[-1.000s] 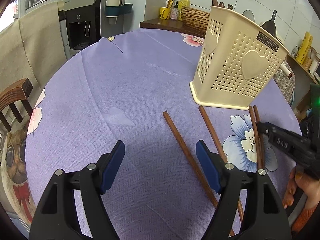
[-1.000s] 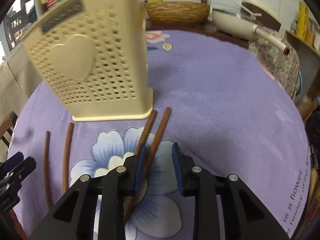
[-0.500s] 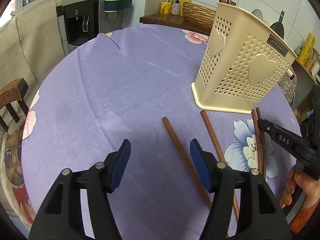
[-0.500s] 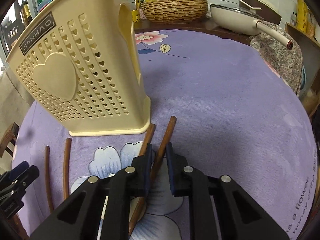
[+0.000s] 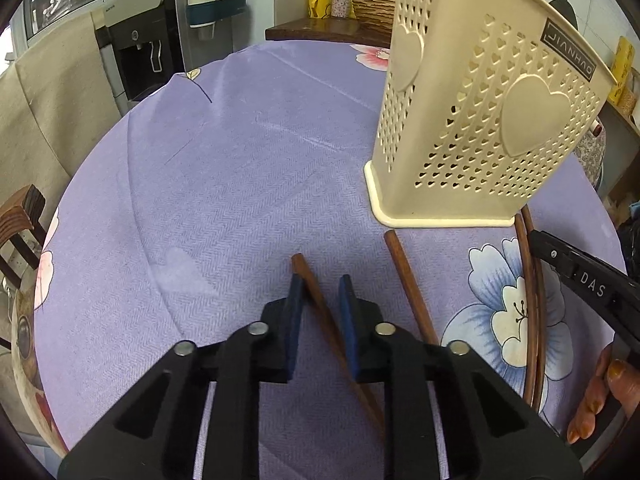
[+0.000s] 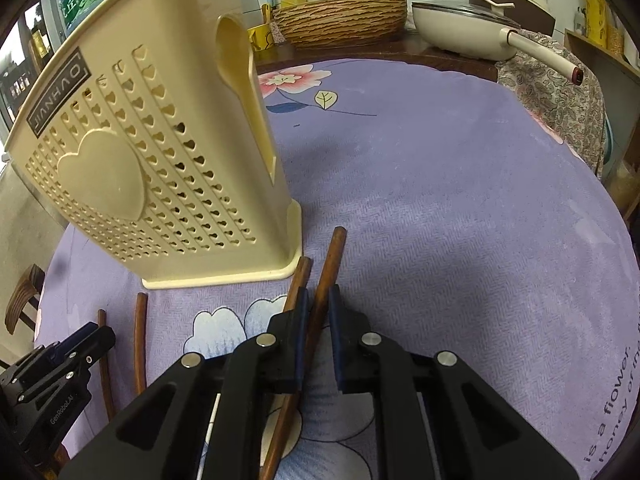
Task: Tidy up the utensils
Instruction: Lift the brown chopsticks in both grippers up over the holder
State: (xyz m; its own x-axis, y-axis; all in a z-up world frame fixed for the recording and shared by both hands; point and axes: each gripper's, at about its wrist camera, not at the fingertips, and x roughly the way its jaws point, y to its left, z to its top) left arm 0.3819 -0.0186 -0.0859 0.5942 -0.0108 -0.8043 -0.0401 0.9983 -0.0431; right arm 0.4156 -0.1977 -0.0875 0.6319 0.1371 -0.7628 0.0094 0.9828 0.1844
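We see brown chopsticks: one (image 5: pixel 320 304) between the narrowed left tongs (image 5: pixel 320 308), another (image 6: pixel 320 312) between the right tongs (image 6: pixel 319 312); grip unclear. Only the right view shows the pan (image 6: pixel 460 28).

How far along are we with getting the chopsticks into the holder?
Nothing clearly done: four chopsticks lie on the purple cloth beside the cream holder. In hand: the left tongs straddle one chopstick, the right tongs straddle another, neither lifted. Left: the second left chopstick and the one under the right tongs.
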